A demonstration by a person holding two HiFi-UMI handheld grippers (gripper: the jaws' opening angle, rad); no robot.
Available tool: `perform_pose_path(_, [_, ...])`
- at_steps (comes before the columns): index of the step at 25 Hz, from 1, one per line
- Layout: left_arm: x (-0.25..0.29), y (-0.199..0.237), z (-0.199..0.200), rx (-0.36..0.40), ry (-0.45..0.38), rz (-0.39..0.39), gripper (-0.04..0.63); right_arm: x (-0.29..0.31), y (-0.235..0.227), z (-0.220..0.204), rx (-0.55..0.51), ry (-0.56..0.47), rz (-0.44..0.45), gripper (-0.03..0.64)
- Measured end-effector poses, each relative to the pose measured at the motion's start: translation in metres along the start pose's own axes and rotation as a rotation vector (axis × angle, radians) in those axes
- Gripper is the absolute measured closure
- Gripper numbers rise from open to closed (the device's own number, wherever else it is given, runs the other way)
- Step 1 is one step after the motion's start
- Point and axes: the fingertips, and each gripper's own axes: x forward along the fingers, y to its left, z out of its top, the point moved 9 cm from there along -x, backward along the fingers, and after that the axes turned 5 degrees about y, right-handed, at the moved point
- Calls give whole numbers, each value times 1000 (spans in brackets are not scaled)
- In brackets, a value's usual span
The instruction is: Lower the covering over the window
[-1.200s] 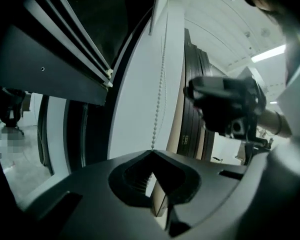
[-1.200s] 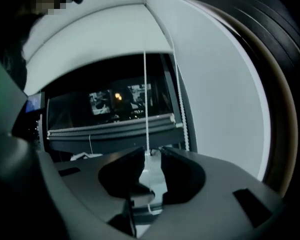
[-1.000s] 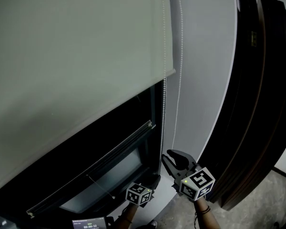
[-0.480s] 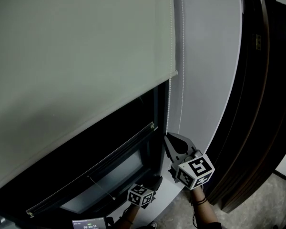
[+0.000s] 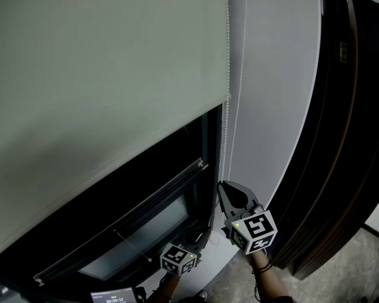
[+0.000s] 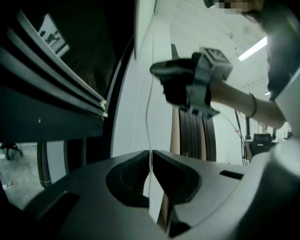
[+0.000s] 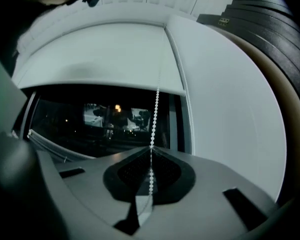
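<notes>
So the blind (image 5: 101, 74) fills the upper left and only comes partway down. Its bottom edge runs diagonally across the head view, and the lower part of the window (image 5: 145, 223) below it is bare dark glass. Just right of that, down low, the left gripper (image 6: 151, 158) has its jaws pinched together on the thin bead chain (image 7: 155, 111), which runs straight up out of the seam between them. The chain hangs in two strands right along the blind's right edge. A bit higher on it, the right gripper (image 5: 223, 187) is clamped too, jaws closed with the beads caught in the middle and the chain taut up toward the blind. Next over is a plain pale wall (image 5: 271, 106), then a stack of dark panels (image 5: 347, 137) leaning at the far right.
</notes>
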Motion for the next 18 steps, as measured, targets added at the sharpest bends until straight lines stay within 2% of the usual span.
perform_pose_path(3, [-12, -4, 41, 16, -130, 1, 591, -3, 5, -50, 16, 104, -22, 603])
perform_pose_path(7, [-25, -13, 93, 62, -234, -16, 591, -11, 11, -109, 64, 261, -16, 603])
perform_pose_path(12, [-20, -20, 133, 137, -281, -27, 589, -25, 23, -179, 111, 440, -7, 603])
perform_pose_path(15, [-12, -19, 149, 152, -300, -43, 559, -33, 30, -197, 129, 471, 0, 603])
perform_pose_path(18, [-1, -15, 161, 180, -313, -56, 539, -35, 34, -197, 141, 473, 17, 603])
